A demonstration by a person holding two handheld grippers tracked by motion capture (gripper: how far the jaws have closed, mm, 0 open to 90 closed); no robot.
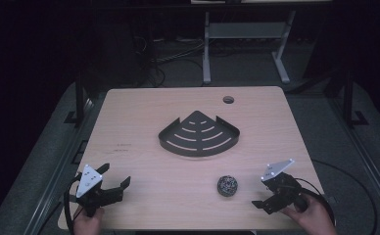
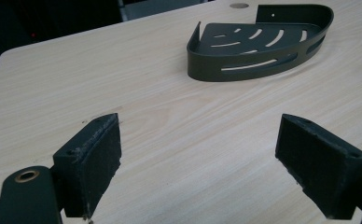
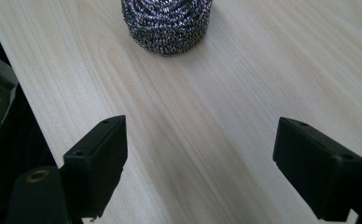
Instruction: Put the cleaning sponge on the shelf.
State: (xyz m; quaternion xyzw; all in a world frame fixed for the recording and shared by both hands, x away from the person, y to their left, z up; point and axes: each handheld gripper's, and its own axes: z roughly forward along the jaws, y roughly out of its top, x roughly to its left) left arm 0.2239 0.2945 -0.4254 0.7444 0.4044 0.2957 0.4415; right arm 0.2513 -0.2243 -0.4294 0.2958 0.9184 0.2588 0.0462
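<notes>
Scourer (image 1: 227, 186), a round ball of steel wool, resting on the pale wood counter (image 1: 144, 122) near its front edge, right of centre. Just behind and slightly left of the scourer, well apart from it: a black corner caddy (image 1: 199, 135) with slotted floor and low wall, curved side facing the front edge.

Right gripper (image 1: 273, 189) right of the scourer, near it but not touching, low over the counter's front right corner, held by a hand (image 1: 311, 215) coming in from the bottom. Jaws spread wide, nothing between them. In the right gripper view, scourer (image 3: 167, 23) lying straight ahead beyond the two open jaws, bare wood in the gap.

Left gripper (image 1: 110, 180) far left of the scourer, at the front left corner, held in the other hand (image 1: 87, 221), grey three-cornered plate on top. Jaws likewise wide apart and empty. In the left gripper view, caddy (image 2: 258, 44) seen ahead and to the right, across open counter (image 2: 76, 84).
</notes>
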